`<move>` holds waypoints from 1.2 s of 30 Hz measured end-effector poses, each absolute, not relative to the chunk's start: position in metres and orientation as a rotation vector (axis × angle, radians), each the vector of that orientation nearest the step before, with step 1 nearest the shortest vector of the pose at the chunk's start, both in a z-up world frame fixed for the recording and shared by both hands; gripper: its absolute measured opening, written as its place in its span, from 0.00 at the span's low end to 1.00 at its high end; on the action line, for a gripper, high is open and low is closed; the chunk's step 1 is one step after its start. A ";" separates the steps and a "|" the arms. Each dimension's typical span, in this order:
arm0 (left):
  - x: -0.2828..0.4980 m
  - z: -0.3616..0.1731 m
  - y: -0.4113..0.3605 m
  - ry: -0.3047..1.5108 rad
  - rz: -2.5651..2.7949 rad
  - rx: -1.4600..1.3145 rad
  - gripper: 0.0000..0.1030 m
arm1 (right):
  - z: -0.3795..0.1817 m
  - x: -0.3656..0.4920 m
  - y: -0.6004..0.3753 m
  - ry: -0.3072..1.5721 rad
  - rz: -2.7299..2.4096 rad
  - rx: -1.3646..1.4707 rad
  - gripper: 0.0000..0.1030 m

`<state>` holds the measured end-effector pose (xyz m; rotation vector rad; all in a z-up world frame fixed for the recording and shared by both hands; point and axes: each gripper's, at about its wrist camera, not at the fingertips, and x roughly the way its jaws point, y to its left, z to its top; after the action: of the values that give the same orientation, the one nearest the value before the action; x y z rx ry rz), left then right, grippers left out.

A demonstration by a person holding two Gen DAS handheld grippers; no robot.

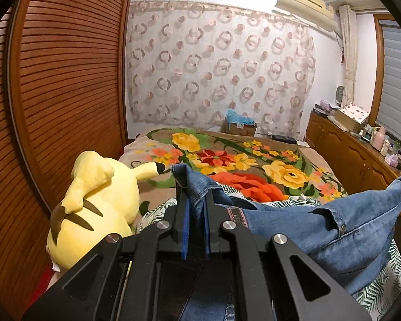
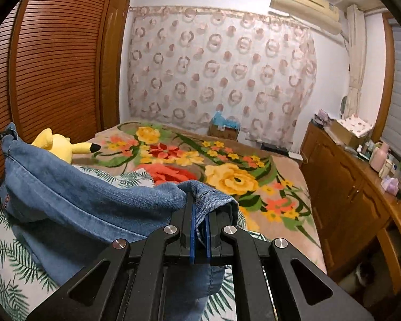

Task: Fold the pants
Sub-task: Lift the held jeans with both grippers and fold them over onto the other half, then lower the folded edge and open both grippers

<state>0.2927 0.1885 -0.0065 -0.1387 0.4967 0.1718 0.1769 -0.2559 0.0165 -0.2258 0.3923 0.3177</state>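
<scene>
Left gripper (image 1: 196, 200) clamps jeans (image 1: 320, 230) edge; right gripper (image 2: 199, 211) clamps opposite edge. Denim sags between, above bed (image 2: 254, 187). Plush (image 1: 99, 200) at 9 o'clock.

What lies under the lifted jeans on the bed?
Under the jeans shows a leaf-print sheet, beside the floral blanket. Whatever lies directly beneath the hanging denim is covered.

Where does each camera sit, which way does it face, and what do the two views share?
Left wrist: sits on the left tongs, facing along the bed toward the curtain; its own black fingers clamp the jeans.
Right wrist: sits on the right tongs, facing the same way; its fingers clamp the jeans' other end.
Shared: jeans, bed, yellow plush, curtain, air conditioner, wooden cabinet.
</scene>
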 end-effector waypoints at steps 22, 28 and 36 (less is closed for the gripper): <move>0.322 -0.046 0.191 0.648 0.193 -0.091 0.55 | 0.017 0.251 -0.227 0.579 0.273 -0.233 0.23; 0.311 -0.039 0.189 0.626 0.175 -0.110 0.77 | 0.014 0.243 -0.228 0.556 0.260 -0.214 0.42; 0.303 -0.038 0.165 0.625 0.105 -0.120 0.77 | 0.005 0.228 -0.233 0.552 0.295 -0.195 0.47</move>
<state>0.3025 0.1652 -0.0375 -0.1195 0.6254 0.1052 0.2280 -0.2331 0.0049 -0.1949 0.5518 0.2952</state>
